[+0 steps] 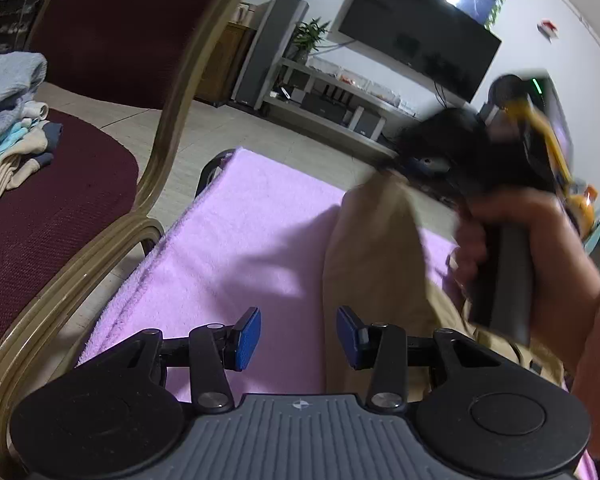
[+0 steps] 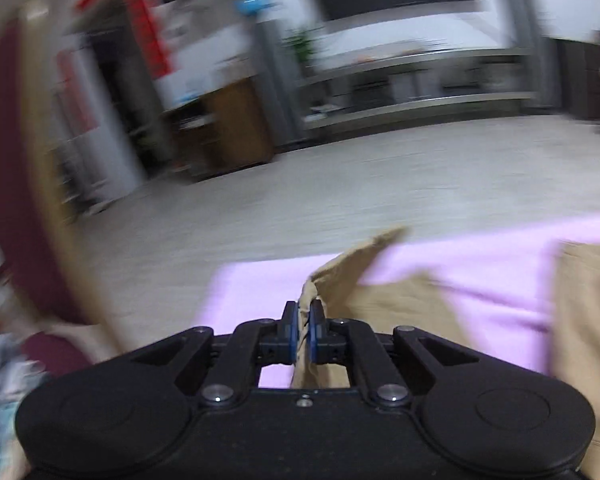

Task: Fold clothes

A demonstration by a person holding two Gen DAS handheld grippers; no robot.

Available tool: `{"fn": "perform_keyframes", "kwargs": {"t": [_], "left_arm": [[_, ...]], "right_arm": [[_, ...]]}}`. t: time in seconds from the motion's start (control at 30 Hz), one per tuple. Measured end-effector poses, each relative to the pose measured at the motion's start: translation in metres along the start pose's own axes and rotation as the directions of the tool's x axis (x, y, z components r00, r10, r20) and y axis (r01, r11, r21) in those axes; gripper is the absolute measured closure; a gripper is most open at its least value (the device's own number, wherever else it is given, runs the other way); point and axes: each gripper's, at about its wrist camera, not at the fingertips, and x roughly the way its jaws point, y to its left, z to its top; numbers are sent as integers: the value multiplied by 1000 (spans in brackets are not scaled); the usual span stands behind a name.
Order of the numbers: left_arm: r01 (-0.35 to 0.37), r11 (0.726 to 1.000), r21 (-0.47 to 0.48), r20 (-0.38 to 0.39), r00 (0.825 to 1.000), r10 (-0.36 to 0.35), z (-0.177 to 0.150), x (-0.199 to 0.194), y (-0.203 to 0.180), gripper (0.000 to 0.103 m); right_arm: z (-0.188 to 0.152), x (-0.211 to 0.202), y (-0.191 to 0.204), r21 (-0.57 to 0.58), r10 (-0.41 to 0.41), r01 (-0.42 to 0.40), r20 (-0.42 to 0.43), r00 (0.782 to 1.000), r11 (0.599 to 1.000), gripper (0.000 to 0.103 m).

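A tan garment lies on a pink towel spread over a table. My left gripper is open and empty, low over the towel, just left of the garment. My right gripper is shut on a fold of the tan garment and lifts it off the pink towel. In the left wrist view the right gripper's body is raised at the right, blurred, with the cloth hanging from it. More of the garment lies at the right of the right wrist view.
A dark red chair with a gold frame stands left of the table and carries a pile of folded clothes. Beyond are bare floor, a low TV shelf and a wall TV. The right wrist view is motion-blurred.
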Motion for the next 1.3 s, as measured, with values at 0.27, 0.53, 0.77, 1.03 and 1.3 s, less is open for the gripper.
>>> {"fn": "perform_keyframes", "kwargs": {"t": [0.27, 0.53, 0.77, 1.03, 1.3], "left_arm": [[25, 1000, -5, 85, 996, -25, 6, -25, 5, 60], [117, 993, 26, -34, 993, -116, -5, -10, -11, 73], [-109, 979, 169, -158, 978, 136, -42, 36, -31, 77], [-167, 979, -120, -76, 985, 158, -22, 7, 2, 87], [307, 933, 190, -185, 944, -273, -20, -18, -56, 63]], "right_arm": [[21, -48, 39, -30, 80, -86, -153, 985, 996, 59], [6, -167, -77, 147, 33, -17, -110, 993, 989, 43], [-74, -126, -187, 311, 90, -4, -264, 960, 950, 80], [-145, -157, -302, 704, 121, -40, -65, 991, 709, 86], [-142, -187, -312, 607, 28, 26, -80, 996, 794, 69]]}}
